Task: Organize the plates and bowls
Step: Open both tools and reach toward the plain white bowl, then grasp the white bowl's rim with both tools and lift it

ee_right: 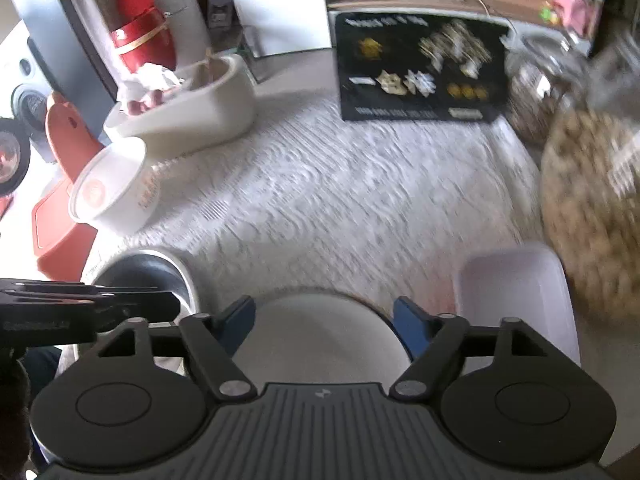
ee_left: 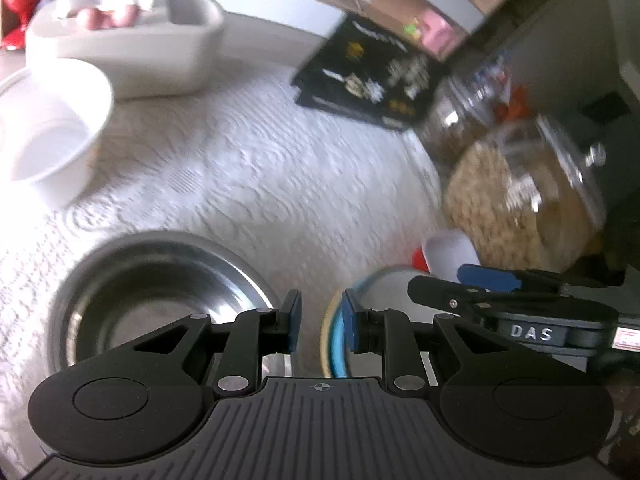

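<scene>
The steel bowl [ee_left: 160, 300] is being seen just left of the left gripper [ee_left: 320, 320], whose narrowed jaws are apparently gripping nothing. The right gripper [ee_right: 324, 320] is being held spread above a pale plate [ee_right: 320, 336], untouched; blur is obscuring contact.

We note a white embossed cloth [ee_right: 320, 184], a silver steel bowl [ee_left: 160, 288], a white bowl [ee_left: 52, 140], a plate [ee_left: 334, 340] rimmed blue and cream, a black box [ee_right: 420, 68] with gold print, blue pads [ee_right: 408, 320].
</scene>
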`<action>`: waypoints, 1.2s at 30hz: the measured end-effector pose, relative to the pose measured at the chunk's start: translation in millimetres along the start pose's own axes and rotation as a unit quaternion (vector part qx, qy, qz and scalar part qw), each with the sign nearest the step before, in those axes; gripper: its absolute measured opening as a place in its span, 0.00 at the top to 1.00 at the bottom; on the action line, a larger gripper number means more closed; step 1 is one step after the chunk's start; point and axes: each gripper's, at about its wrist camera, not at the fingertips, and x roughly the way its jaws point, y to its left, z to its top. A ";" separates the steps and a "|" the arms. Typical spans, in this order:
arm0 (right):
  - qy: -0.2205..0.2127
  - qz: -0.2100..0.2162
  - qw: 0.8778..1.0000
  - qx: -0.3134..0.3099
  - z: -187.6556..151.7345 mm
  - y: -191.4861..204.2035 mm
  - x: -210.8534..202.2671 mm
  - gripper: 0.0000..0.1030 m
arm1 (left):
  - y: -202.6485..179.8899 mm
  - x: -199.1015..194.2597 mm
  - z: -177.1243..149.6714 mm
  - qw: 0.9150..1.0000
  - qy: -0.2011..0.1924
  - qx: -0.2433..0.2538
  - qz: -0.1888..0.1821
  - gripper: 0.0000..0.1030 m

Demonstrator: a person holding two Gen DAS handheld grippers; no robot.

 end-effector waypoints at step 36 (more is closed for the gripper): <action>0.136 0.117 0.984 -0.013 130.5 199.7 224.6 0.45 | 229.0 -21.1 47.8 0.956 -0.148 -0.211 0.142 0.75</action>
